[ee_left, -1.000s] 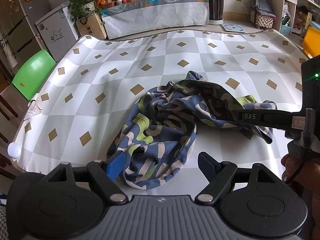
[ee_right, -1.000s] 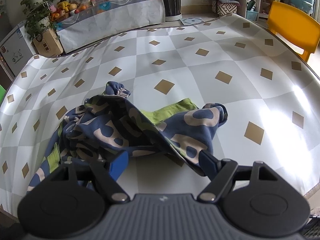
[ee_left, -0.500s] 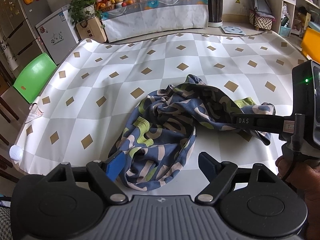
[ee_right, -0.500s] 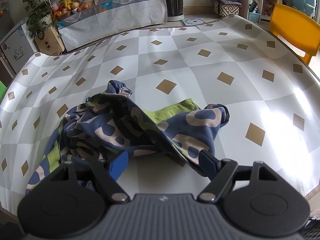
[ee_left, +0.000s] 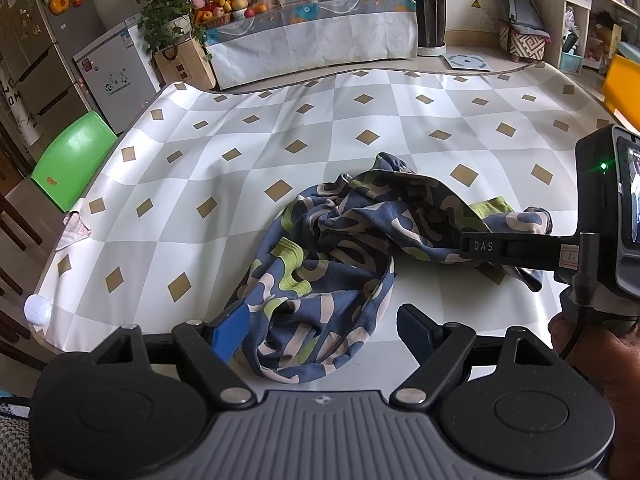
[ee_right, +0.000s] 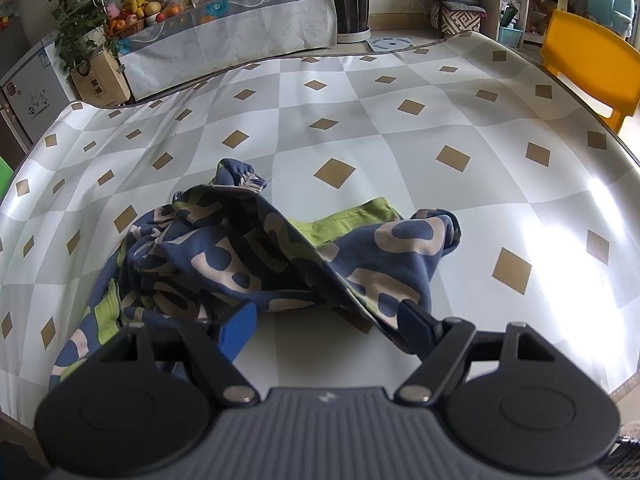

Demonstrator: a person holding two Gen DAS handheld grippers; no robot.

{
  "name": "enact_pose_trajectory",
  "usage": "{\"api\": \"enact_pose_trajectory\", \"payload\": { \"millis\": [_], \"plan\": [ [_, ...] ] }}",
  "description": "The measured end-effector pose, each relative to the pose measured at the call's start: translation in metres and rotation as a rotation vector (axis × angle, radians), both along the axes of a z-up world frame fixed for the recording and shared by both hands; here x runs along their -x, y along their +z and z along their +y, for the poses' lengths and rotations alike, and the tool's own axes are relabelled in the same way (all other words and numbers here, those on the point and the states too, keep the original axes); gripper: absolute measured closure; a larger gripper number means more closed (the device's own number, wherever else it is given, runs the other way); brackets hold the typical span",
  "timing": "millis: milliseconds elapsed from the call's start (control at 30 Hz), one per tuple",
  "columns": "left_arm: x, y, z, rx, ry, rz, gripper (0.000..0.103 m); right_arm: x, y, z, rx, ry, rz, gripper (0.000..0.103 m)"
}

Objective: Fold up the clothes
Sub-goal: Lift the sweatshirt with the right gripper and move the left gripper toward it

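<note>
A crumpled garment, navy with beige and green shapes, lies in a heap on the checked tablecloth. It also shows in the right wrist view, with a green band showing. My left gripper is open, its fingers either side of the heap's near edge, just above it. My right gripper is open at the garment's near right edge, the cloth lying against its right finger. The right gripper's body shows in the left wrist view.
A green chair stands at the table's left edge and a yellow chair at its right. Beyond the far edge are a covered bench with fruit and plants, a white cabinet and shelves.
Both grippers have drawn back and up a little, so more of the table shows. The garment lies as before. Both grippers stay open.
</note>
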State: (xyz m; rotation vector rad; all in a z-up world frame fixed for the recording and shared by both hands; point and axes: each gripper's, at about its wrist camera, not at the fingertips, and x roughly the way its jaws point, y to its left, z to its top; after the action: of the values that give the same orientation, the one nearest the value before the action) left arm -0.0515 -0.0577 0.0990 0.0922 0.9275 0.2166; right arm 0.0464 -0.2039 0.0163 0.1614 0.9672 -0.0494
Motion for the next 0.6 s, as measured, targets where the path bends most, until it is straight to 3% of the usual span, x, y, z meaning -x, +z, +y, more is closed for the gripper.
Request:
{"api": "enact_pose_trajectory", "payload": {
  "millis": [600],
  "plan": [
    [-0.0009, 0.0000, 0.0001, -0.011, 0.008, -0.004, 0.022, -0.0002, -0.0001, 0.0018, 0.007, 0.008, -0.001, 0.027]
  ]
}}
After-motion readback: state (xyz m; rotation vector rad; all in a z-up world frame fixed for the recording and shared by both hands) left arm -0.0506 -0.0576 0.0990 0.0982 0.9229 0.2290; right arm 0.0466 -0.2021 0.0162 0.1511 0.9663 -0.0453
